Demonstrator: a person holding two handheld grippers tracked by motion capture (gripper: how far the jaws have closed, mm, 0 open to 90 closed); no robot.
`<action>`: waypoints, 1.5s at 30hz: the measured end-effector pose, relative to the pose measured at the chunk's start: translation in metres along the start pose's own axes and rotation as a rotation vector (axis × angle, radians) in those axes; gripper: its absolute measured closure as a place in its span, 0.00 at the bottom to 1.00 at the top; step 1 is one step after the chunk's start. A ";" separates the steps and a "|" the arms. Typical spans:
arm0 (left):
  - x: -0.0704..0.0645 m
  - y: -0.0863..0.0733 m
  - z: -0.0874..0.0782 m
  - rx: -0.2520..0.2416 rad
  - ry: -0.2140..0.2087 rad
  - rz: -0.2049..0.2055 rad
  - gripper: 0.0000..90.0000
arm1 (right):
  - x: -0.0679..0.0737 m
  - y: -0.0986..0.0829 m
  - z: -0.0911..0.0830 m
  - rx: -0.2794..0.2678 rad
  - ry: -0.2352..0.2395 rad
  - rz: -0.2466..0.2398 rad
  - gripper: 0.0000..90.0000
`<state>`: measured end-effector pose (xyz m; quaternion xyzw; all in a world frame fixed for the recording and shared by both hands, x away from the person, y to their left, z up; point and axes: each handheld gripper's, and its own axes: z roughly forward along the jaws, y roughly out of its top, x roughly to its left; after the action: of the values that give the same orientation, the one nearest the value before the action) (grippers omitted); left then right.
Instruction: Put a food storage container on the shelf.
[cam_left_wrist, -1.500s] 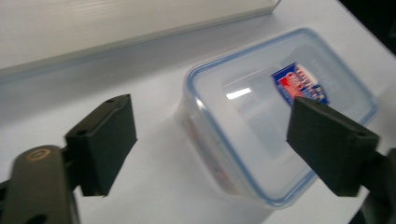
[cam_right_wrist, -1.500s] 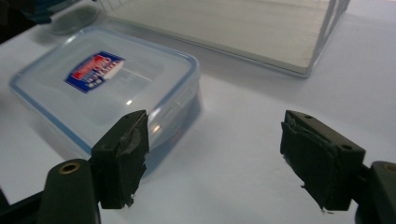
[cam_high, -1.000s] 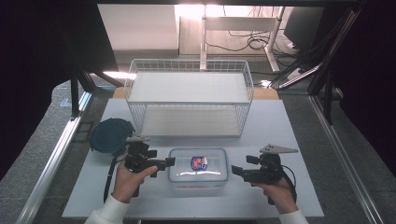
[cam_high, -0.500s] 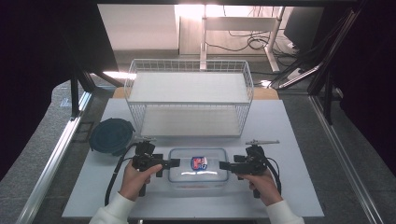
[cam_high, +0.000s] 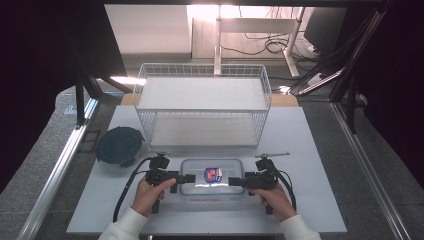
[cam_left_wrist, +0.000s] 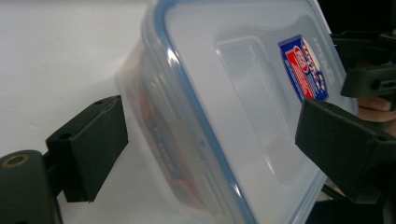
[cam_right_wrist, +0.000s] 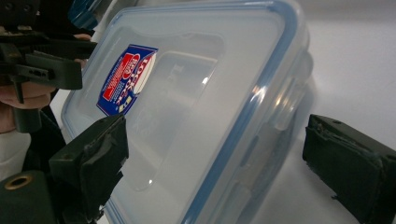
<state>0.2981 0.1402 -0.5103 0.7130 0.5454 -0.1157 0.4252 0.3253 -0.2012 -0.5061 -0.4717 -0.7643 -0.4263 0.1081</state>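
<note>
Both tools, left tool (cam_high: 189, 178) and right tool (cam_high: 233, 182), gape released around opposite ends of the lidded container (cam_high: 211, 179) near the bench's front edge, apparently to lift it level.

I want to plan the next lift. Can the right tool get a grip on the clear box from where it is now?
Probably yes. The right tool is open, with one jaw over the lid and the other beside the end wall of the clear box. Nothing lies between them.
</note>
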 end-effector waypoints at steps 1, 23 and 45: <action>0.000 -0.001 0.001 0.006 -0.010 -0.008 0.10 | 0.000 0.000 0.001 0.002 0.004 0.002 0.08; -0.011 -0.007 -0.014 -0.037 0.000 -0.050 0.40 | -0.003 -0.003 -0.020 -0.043 0.056 0.085 0.44; -0.039 -0.005 -0.046 -0.145 0.039 0.087 0.48 | 0.023 0.002 -0.040 -0.162 0.036 -0.084 0.49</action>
<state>0.2656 0.1473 -0.4601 0.7055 0.5291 -0.0434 0.4695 0.3053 -0.2165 -0.4681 -0.4389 -0.7443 -0.4990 0.0653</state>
